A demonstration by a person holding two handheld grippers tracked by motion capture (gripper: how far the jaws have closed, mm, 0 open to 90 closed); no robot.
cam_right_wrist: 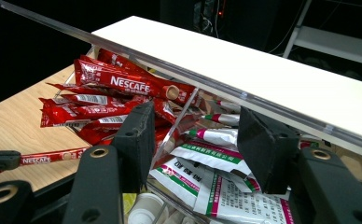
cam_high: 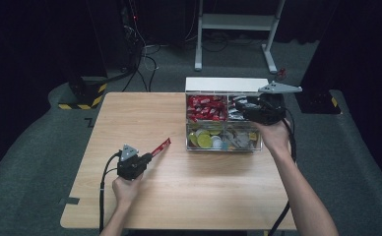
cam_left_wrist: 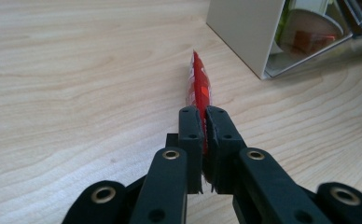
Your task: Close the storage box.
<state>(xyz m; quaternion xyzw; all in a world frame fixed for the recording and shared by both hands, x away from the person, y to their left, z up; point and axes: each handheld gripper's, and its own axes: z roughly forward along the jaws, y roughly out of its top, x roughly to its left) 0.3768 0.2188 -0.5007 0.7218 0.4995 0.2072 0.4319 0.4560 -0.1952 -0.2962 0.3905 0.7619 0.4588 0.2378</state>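
My left gripper (cam_high: 149, 156) (cam_left_wrist: 205, 116) is shut on one end of a red coffee stick sachet (cam_high: 161, 146) (cam_left_wrist: 200, 86), which points up and away just above the wooden table (cam_high: 144, 118). A clear compartment box (cam_high: 223, 147) stands at the table's far right with its white lid (cam_high: 226, 84) (cam_right_wrist: 263, 70) raised. My right gripper (cam_high: 243, 105) (cam_right_wrist: 195, 121) hovers at the box's back right compartment, jaws apart and nothing pressed between them. Under it lie white and green sachets (cam_right_wrist: 216, 158). Red sachets (cam_high: 206, 108) (cam_right_wrist: 118, 84) fill the back left compartment.
The box's front compartments hold round yellow and pale packets (cam_high: 204, 140). In the left gripper view the box's corner (cam_left_wrist: 249, 42) stands close on the right. Beyond the table are a dark floor, cables and a metal frame (cam_high: 238, 22).
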